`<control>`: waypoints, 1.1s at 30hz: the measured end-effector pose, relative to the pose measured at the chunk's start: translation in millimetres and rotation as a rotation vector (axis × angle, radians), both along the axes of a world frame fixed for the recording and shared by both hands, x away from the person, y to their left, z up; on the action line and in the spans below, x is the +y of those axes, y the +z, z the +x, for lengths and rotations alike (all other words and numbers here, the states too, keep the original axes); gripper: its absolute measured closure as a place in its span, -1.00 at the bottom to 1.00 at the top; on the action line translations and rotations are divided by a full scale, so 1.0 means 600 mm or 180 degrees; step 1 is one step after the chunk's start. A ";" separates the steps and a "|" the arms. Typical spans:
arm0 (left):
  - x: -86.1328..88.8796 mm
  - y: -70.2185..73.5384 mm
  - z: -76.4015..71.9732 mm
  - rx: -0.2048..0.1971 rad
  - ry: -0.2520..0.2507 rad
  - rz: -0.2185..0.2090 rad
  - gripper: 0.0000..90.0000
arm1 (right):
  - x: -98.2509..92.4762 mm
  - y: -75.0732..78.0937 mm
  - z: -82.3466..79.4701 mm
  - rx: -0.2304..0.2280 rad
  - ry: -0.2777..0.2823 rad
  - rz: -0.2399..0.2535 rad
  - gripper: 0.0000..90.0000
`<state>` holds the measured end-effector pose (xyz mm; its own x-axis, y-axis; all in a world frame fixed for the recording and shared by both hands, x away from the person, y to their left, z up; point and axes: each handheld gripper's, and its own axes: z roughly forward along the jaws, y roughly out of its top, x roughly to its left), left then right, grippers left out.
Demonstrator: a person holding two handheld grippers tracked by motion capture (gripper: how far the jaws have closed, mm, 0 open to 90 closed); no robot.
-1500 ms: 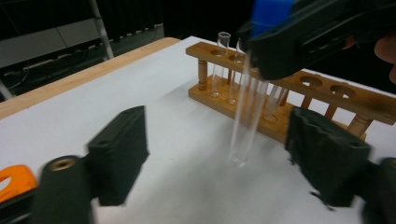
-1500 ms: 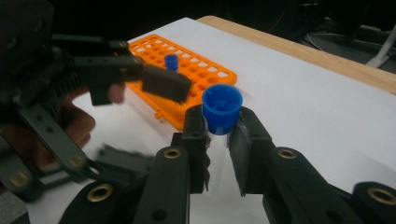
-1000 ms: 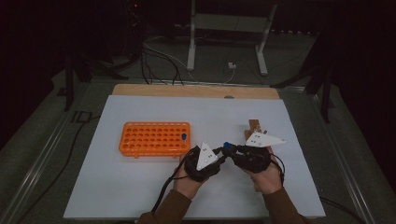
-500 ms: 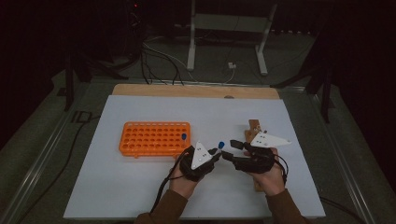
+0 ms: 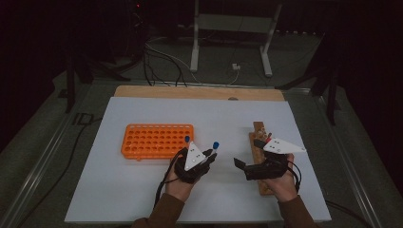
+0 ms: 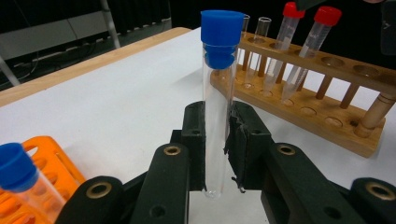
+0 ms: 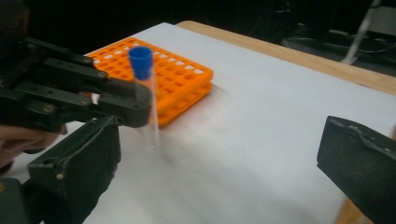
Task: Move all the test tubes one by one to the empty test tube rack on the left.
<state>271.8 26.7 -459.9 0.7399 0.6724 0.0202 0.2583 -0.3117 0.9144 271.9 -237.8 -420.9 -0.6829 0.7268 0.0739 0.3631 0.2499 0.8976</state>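
A clear test tube with a blue cap (image 6: 217, 107) stands upright between the pads of my left gripper (image 6: 217, 140), which is shut on its lower half. In the high view the left gripper (image 5: 208, 156) sits at mid-table, just right of the orange rack (image 5: 157, 140), the tube's cap (image 5: 215, 144) above it. My right gripper (image 7: 219, 158) has just been opening; its jaws stand wide apart with nothing between them. It faces the held tube (image 7: 147, 112) from a short way to the right (image 5: 240, 164).
Another blue-capped tube (image 6: 18, 172) stands in the orange rack (image 7: 173, 74). A wooden rack (image 6: 322, 116) with two red-capped tubes (image 6: 322, 28) and some uncapped ones lies at the right (image 5: 259, 137), under the right hand. A white sheet (image 5: 142, 190) covers the table.
The right gripper's jaws have opened and let go of the blue-capped tube. The left gripper, shut on the tube, has drawn slightly left, away from the right gripper.
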 end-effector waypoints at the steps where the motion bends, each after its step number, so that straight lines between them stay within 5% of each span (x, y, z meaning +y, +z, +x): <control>1: 0.002 0.001 0.000 -0.0011 0.0003 -0.0006 0.72 | -0.002 0.000 -0.001 -0.0012 -0.0021 -0.0015 -1.00; 7: 0.015 0.004 0.000 -0.0014 0.0039 -0.0061 0.72 | -0.018 -0.003 -0.007 -0.0062 -0.0106 -0.0065 -1.00; 22: 0.058 0.012 0.000 -0.0087 0.0114 -0.0163 0.72 | -0.064 -0.003 -0.018 -0.0120 -0.0303 0.0090 -1.00; 33: 0.105 0.012 0.012 -0.0136 0.0321 -0.0210 0.72 | -0.078 0.003 -0.021 -0.0153 -0.0389 0.0205 -1.00</control>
<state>279.0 89.7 -452.5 0.6678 0.7443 0.0034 0.2458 -0.2248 0.9429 259.2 -284.9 -419.2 -0.5935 0.7995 0.0924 0.3434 0.1478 0.9275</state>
